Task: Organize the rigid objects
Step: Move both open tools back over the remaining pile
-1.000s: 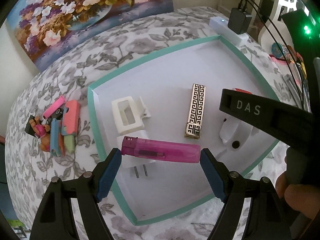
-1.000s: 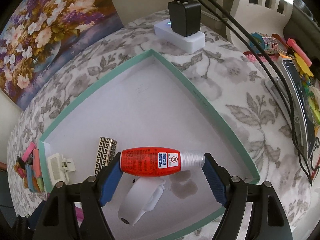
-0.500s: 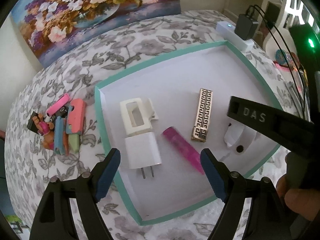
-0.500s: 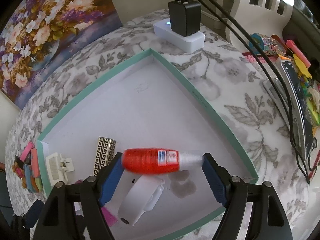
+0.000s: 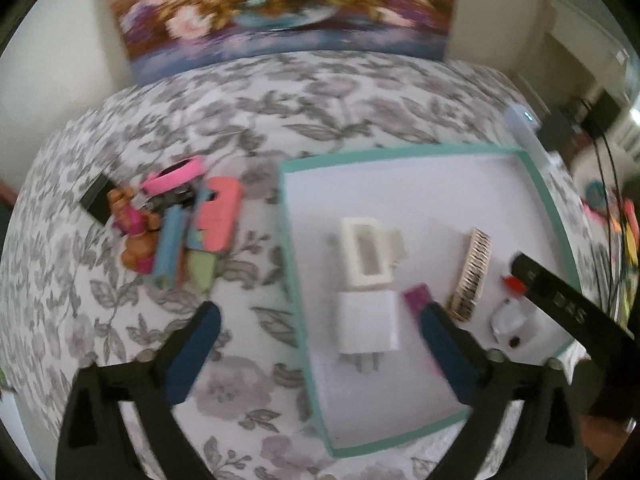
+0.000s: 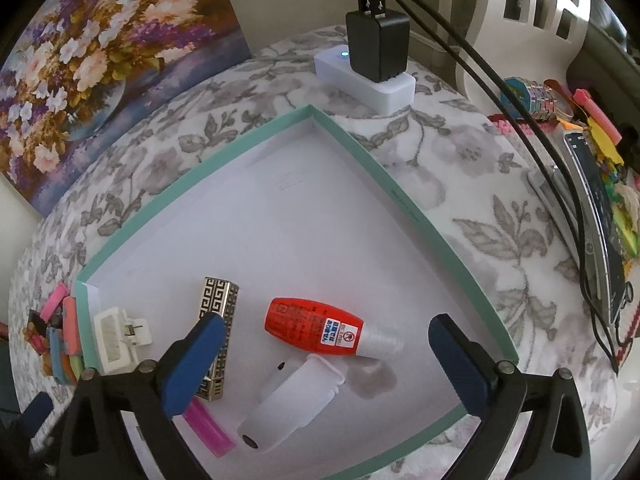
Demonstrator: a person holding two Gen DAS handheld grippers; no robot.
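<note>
The red bottle is seen lying on its side on the white floor of the teal-rimmed tray, its clear neck pointing toward four o'clock; it is released, lying between the spread jaws of the right gripper and touched by neither pad; those jaws have just been opening. Just below the bottle, at six o'clock, a white plastic piece is found; at nine o'clock a gold patterned case lies partly behind the left-hand pad, with a pink lighter at its lower end and a white clip further toward nine o'clock by the tray wall. Beyond the tray's far corner, at twelve o'clock, a white power strip carrying a black charger is set on the floral cloth.

In the blurred left view, the left gripper is likewise held wide with nothing between its pads, its jaws having just been opening; it is held over the tray's near rim, one pad over the cloth, the other over the pink lighter; a white plug lies between them inside the tray. At ten o'clock a pile of coloured items is left on the cloth. Both grippers are pointed steeply downward.
</note>
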